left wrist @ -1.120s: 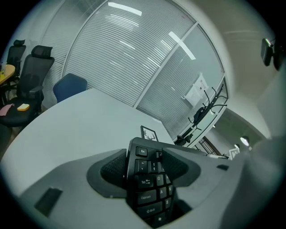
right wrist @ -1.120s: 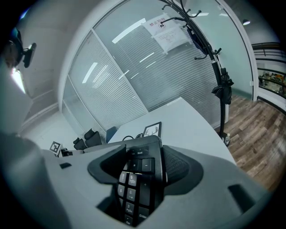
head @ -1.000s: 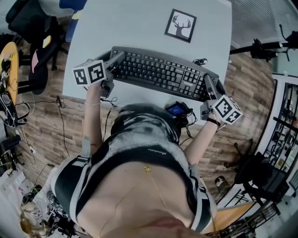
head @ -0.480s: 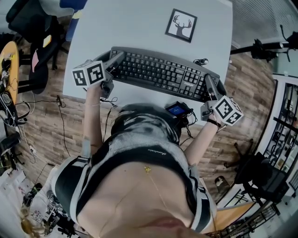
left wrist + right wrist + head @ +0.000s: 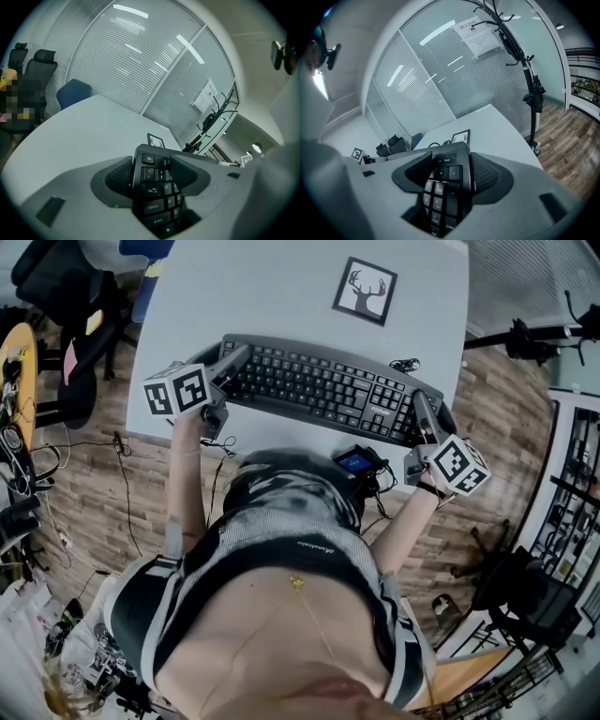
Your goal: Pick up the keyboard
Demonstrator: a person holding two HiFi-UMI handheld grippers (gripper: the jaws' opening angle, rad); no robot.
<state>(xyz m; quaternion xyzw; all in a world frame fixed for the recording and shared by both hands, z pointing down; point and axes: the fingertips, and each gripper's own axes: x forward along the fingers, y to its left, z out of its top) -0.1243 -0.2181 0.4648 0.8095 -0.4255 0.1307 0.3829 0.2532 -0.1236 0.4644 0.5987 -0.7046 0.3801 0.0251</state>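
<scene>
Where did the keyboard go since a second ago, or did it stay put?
No, it has not moved. The keyboard lies just as near the deer picture on the table as before, with the same slant.

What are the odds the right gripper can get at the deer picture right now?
Probably not: the right gripper is shut on the keyboard, at its right end, and the deer picture lies on the table beyond it.
</scene>
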